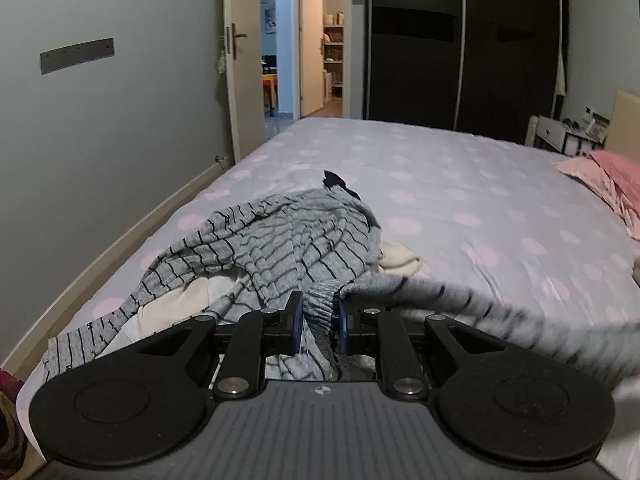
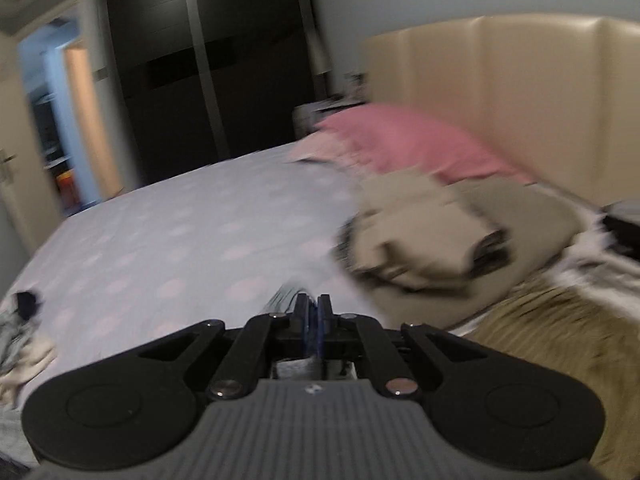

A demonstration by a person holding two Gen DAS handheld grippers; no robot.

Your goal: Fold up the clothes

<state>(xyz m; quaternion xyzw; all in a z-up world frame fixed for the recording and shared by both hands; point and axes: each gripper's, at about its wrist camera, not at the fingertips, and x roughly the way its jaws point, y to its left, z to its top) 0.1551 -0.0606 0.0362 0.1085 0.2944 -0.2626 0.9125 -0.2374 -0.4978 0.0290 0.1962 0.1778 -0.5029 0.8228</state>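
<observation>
A grey garment with thin dark stripes (image 1: 280,240) lies crumpled on the near left part of the bed. My left gripper (image 1: 319,320) is shut on its ribbed grey band, and a blurred stretch of the same cloth (image 1: 500,316) runs off to the right. My right gripper (image 2: 313,314) is shut on a thin striped edge of the cloth (image 2: 286,294), held over the bed near the pillows; this view is blurred. The rest of the pile shows at the far left of the right wrist view (image 2: 20,332).
The bed has a lilac sheet with pink dots (image 1: 440,184). Cream cloth (image 1: 396,258) lies under the striped garment. Pink pillows (image 2: 408,146) and a beige folded stack (image 2: 432,224) sit by the cream headboard (image 2: 500,92). A wall is left, a dark wardrobe (image 1: 460,40) beyond.
</observation>
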